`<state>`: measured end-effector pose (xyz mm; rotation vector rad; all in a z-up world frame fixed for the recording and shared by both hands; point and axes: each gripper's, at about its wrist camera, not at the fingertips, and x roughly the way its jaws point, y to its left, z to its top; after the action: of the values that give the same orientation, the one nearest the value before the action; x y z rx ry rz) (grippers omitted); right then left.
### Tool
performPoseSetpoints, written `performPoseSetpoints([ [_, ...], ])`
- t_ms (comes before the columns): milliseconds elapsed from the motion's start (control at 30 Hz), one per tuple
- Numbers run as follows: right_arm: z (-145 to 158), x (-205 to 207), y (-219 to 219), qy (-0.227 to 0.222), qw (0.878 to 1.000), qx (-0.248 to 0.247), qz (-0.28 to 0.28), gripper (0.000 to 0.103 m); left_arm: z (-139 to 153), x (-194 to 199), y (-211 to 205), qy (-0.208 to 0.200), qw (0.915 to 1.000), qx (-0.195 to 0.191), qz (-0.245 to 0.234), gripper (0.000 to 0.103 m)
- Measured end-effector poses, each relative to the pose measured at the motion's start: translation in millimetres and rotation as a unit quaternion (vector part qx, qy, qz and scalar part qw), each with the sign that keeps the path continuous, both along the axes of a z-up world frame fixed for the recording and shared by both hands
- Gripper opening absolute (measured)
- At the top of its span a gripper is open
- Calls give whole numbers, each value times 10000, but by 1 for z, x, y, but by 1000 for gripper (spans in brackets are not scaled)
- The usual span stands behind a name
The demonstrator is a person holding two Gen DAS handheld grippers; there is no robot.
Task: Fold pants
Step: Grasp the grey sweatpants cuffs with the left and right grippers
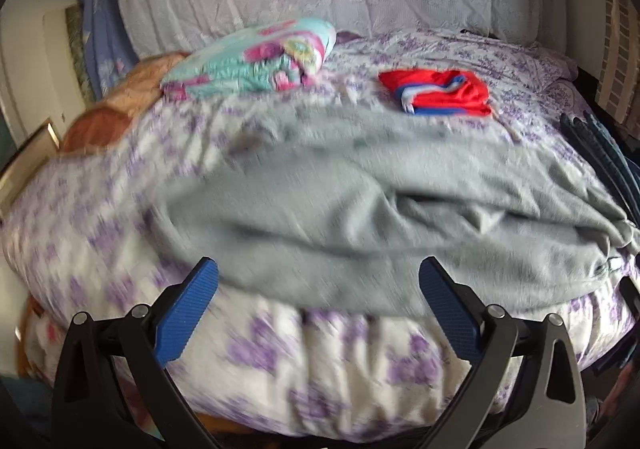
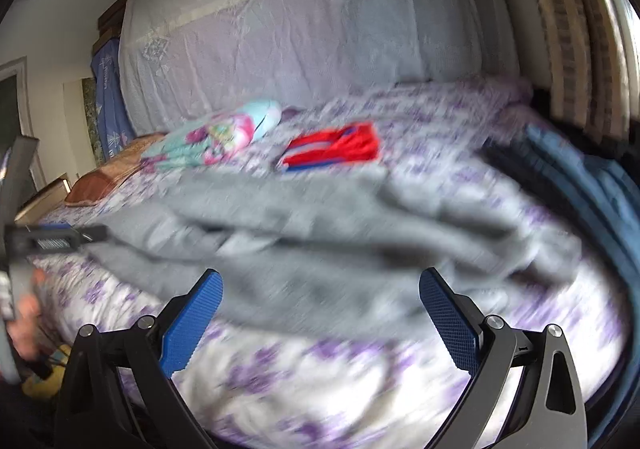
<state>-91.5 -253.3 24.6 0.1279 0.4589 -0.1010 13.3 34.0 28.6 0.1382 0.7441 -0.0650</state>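
Grey pants (image 1: 360, 201) lie rumpled across the near part of the bed, blurred by motion; they also show in the right wrist view (image 2: 340, 249). My left gripper (image 1: 318, 269) is open and empty, its blue pads just short of the pants' near edge. My right gripper (image 2: 320, 281) is open and empty, at the pants' near edge. The left gripper's body (image 2: 52, 241) shows at the left of the right wrist view, beside the pants' left end.
The bed has a purple-flowered cover (image 1: 280, 361). A folded red garment (image 1: 436, 93) and a folded turquoise-pink one (image 1: 256, 61) lie behind the pants. A brown pillow (image 1: 104, 121) lies at the left, dark blue cloth (image 2: 580, 185) at the right.
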Motion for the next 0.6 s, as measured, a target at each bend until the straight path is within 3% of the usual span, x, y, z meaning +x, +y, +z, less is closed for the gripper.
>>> performPoseSetpoints([
  [133, 31, 1, -62, -259, 9971, -29, -718, 99, 48, 55, 24, -22, 9994, 314, 133, 98],
  [233, 39, 4, -105, -242, 9926, 50, -1187, 99, 54, 116, 28, 71, 9984, 558, 93, 98],
  [433, 15, 7, -161, 208, 9792, 638, -1914, 99, -9, 239, 15, 844, 9940, 679, -136, 98],
  [600, 0, 10, -175, 376, 9753, 754, -2043, 99, -62, 287, 4, 1630, 9850, 471, -321, 96],
])
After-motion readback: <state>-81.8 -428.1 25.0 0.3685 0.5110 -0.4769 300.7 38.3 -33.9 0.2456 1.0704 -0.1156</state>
